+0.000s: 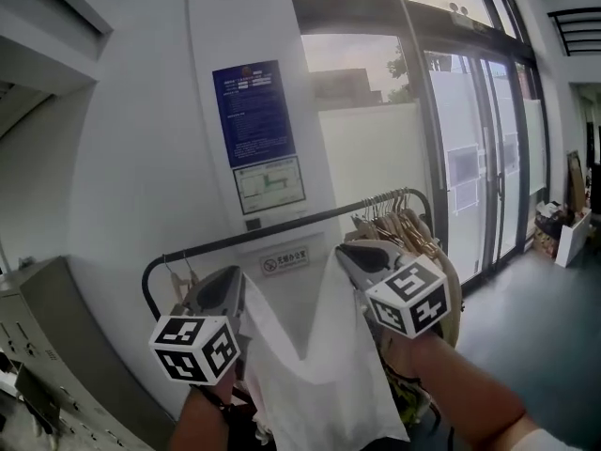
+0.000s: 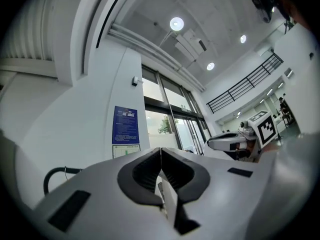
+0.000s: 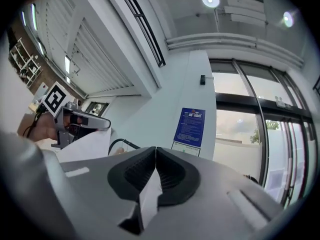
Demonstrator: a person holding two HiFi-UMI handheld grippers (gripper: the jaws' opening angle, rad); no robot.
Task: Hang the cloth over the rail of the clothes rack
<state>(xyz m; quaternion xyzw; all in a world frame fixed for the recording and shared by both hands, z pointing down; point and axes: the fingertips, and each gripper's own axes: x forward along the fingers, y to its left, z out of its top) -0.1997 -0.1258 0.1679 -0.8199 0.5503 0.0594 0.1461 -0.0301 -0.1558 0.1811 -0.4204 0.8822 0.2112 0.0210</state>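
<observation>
A white cloth (image 1: 315,383) hangs between my two grippers, each shut on an upper corner. In the head view the left gripper (image 1: 235,278) and the right gripper (image 1: 344,253) are held up in front of the black rail (image 1: 282,227) of the clothes rack, just below its height. The cloth sags in a V between them. In the left gripper view the jaws (image 2: 160,152) are closed with a white cloth edge (image 2: 169,200) pinched between them. In the right gripper view the jaws (image 3: 155,151) are likewise closed on a white fold (image 3: 149,194).
Several wooden hangers with beige clothes (image 1: 406,228) crowd the rail's right end. A white wall with a blue notice (image 1: 254,113) stands right behind the rack. Glass doors (image 1: 479,158) are to the right, a grey cabinet (image 1: 47,346) to the left.
</observation>
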